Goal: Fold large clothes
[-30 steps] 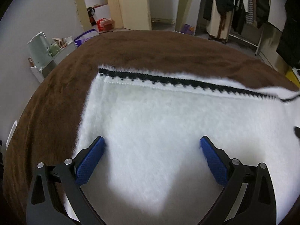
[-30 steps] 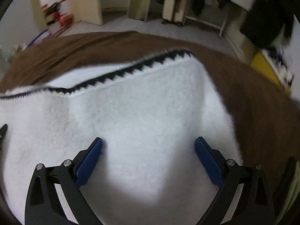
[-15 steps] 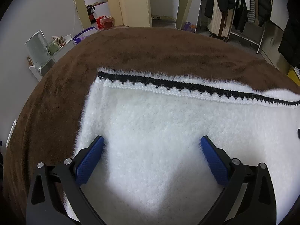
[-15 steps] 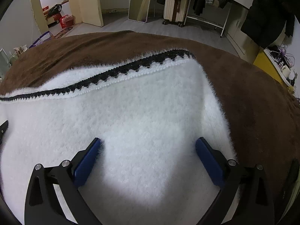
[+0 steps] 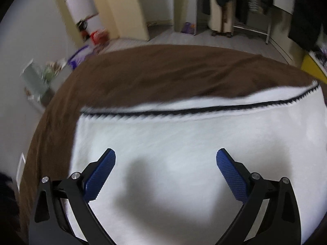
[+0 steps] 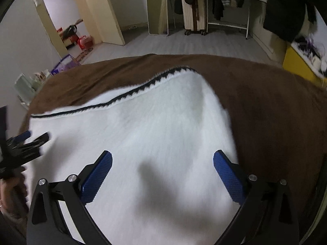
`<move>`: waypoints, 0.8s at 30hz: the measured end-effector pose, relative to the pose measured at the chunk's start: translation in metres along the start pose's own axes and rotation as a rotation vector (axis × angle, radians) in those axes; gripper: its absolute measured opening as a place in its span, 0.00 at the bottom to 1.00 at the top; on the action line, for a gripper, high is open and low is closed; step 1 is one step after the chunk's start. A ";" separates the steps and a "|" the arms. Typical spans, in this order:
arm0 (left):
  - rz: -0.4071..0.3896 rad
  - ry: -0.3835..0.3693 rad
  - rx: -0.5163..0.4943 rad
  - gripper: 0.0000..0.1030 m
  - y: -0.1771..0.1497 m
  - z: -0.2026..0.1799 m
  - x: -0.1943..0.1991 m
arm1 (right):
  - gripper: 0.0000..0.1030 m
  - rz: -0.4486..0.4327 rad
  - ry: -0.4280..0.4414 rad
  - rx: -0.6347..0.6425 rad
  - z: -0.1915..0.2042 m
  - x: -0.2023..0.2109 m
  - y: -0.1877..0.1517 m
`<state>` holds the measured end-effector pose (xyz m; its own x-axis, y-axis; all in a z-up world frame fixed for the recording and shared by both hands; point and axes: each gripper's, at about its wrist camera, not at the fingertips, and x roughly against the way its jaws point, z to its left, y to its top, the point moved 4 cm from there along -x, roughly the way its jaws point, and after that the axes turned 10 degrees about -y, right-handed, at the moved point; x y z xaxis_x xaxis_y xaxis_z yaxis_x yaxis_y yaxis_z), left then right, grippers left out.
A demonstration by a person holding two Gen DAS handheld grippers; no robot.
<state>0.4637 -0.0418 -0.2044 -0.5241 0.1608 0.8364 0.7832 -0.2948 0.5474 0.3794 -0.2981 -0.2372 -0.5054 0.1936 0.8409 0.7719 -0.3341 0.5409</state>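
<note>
A white fluffy garment (image 5: 184,143) with a black zigzag trim (image 5: 184,111) along its far edge lies flat on a brown blanket (image 5: 163,71). It also shows in the right wrist view (image 6: 163,126), with its trim (image 6: 132,95) and its right edge on the blanket (image 6: 265,106). My left gripper (image 5: 166,159) is open and empty above the garment's left part. My right gripper (image 6: 162,160) is open and empty above its right part. The left gripper also shows at the left edge of the right wrist view (image 6: 30,138).
The brown blanket covers a bed. Beyond it are a grey floor (image 6: 184,42), a leaning mirror (image 6: 158,8), a suitcase (image 6: 193,14) and a clothes rack (image 6: 229,4). A small white shelf (image 5: 34,81) stands at the left. A yellow cabinet (image 6: 300,65) stands at the right.
Both grippers have lifted and pulled back from the garment, still open. The views now show more of the room and the shadows of the grippers on the white fabric.
</note>
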 end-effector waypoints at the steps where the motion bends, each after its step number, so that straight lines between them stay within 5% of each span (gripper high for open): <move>1: -0.003 -0.008 -0.013 0.94 0.001 -0.009 -0.003 | 0.94 0.003 0.007 -0.004 0.000 0.004 -0.003; 5: 0.024 -0.008 -0.025 0.94 -0.013 -0.029 -0.023 | 0.94 0.013 -0.017 0.010 -0.006 0.016 -0.025; 15: -0.030 -0.022 0.011 0.94 -0.062 -0.049 0.028 | 0.94 0.049 -0.060 0.093 -0.008 0.023 -0.069; 24: -0.040 -0.009 0.024 0.94 -0.111 -0.058 0.054 | 0.94 0.065 -0.012 0.035 -0.026 0.042 -0.088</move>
<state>0.3289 -0.0547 -0.2214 -0.5518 0.1809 0.8141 0.7696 -0.2656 0.5806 0.2802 -0.2845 -0.2505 -0.4494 0.1843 0.8741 0.8159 -0.3138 0.4857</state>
